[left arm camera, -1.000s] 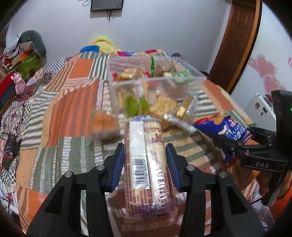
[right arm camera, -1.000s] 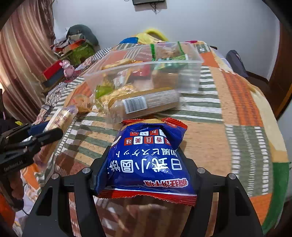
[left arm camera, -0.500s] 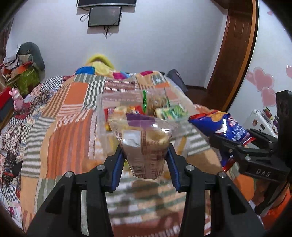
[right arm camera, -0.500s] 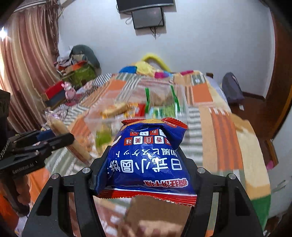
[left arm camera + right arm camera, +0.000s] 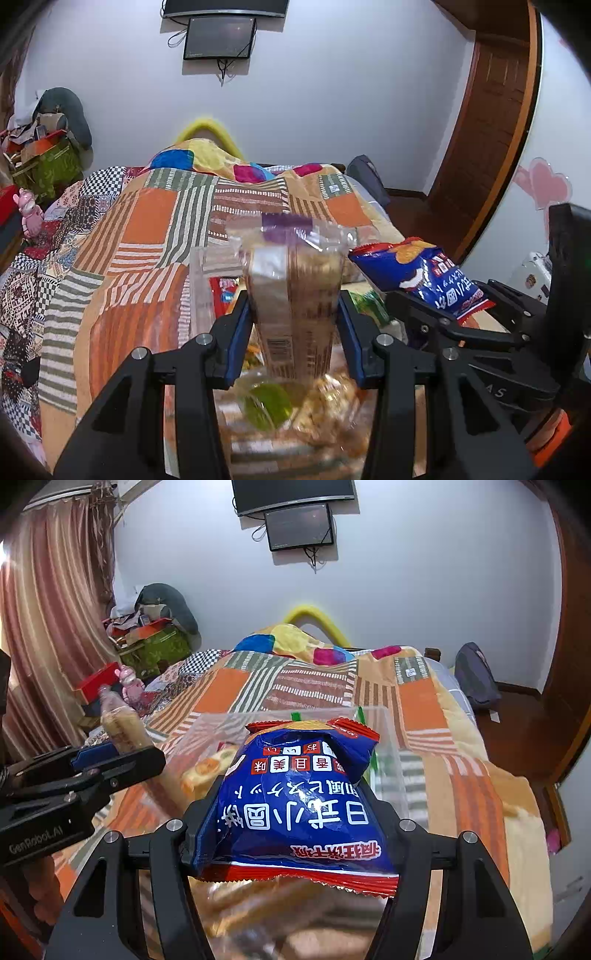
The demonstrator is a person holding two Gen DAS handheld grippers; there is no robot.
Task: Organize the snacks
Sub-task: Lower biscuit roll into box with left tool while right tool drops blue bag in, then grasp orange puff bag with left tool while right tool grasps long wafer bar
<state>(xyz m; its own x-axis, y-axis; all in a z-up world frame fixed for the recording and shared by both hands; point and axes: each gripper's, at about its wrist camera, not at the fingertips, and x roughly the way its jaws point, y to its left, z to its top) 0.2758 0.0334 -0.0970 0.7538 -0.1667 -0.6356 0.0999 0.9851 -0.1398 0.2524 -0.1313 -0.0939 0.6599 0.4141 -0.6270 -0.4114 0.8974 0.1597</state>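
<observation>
My left gripper (image 5: 293,328) is shut on a clear-wrapped biscuit pack (image 5: 295,295) and holds it upright above a clear plastic snack bin (image 5: 199,295) on the bed. My right gripper (image 5: 291,812) is shut on a blue and red chip bag (image 5: 295,805) and holds it over the same bin (image 5: 391,746). The chip bag also shows in the left wrist view (image 5: 424,277), at the right. The left gripper with the biscuit pack (image 5: 122,727) shows at the left of the right wrist view. Several snacks lie inside the bin, blurred.
The bin rests on a patchwork quilt (image 5: 147,229) over a bed. Piled clutter (image 5: 151,638) and a curtain (image 5: 48,627) stand at the left. A dark bag (image 5: 476,679) sits on the floor by a wooden door (image 5: 491,122).
Both grippers have risen and moved forward with their packs, from low over the quilt in front of the bin to above the bin. The view tilted up toward the wall.
</observation>
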